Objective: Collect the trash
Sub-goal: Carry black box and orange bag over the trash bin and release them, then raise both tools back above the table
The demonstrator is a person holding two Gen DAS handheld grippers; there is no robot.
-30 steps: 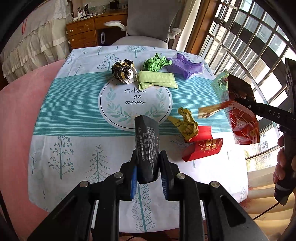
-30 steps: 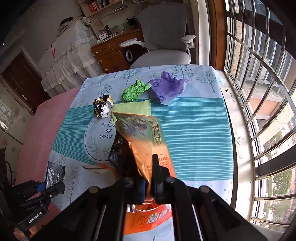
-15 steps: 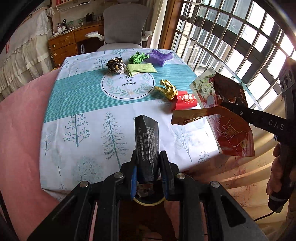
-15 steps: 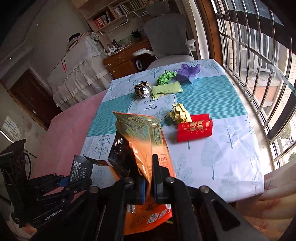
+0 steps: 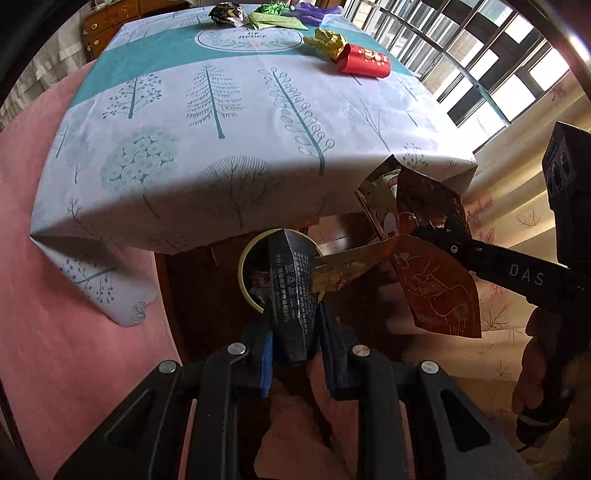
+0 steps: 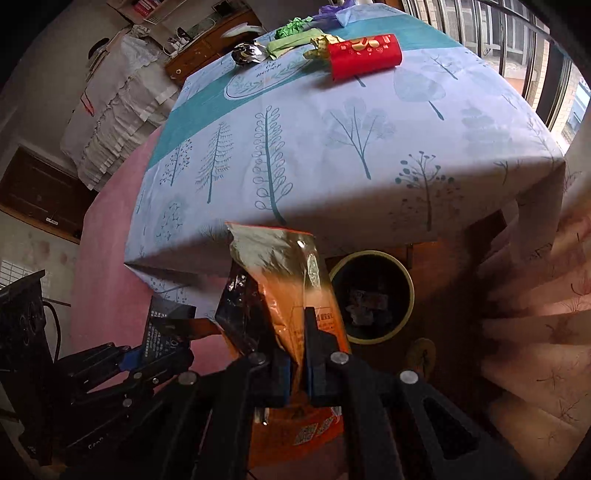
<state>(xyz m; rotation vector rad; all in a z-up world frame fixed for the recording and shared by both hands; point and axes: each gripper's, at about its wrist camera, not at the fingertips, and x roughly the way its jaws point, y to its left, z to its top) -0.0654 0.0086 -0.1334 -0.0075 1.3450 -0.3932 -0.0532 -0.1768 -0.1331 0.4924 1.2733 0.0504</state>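
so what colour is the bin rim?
Pale yellow rim on the bin, dark inside; clearest in the right wrist view.

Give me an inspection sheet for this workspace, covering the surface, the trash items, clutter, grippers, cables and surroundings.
Surface: table under a tree-print tablecloth, teal band across its far part.
Job's things: black wrapper and orange snack bag each held in a gripper; bin on the floor below the table edge, trash already inside; red packet, yellow wrapper, green packet, foil ball lying on the table.
Clutter: nothing seen beyond the trash.
Grippers: left gripper shut on the black wrapper, in front of the bin; right gripper shut on the orange snack bag.
Cables: nothing clearly seen.
Surroundings: barred window, wooden dresser, pink cover.
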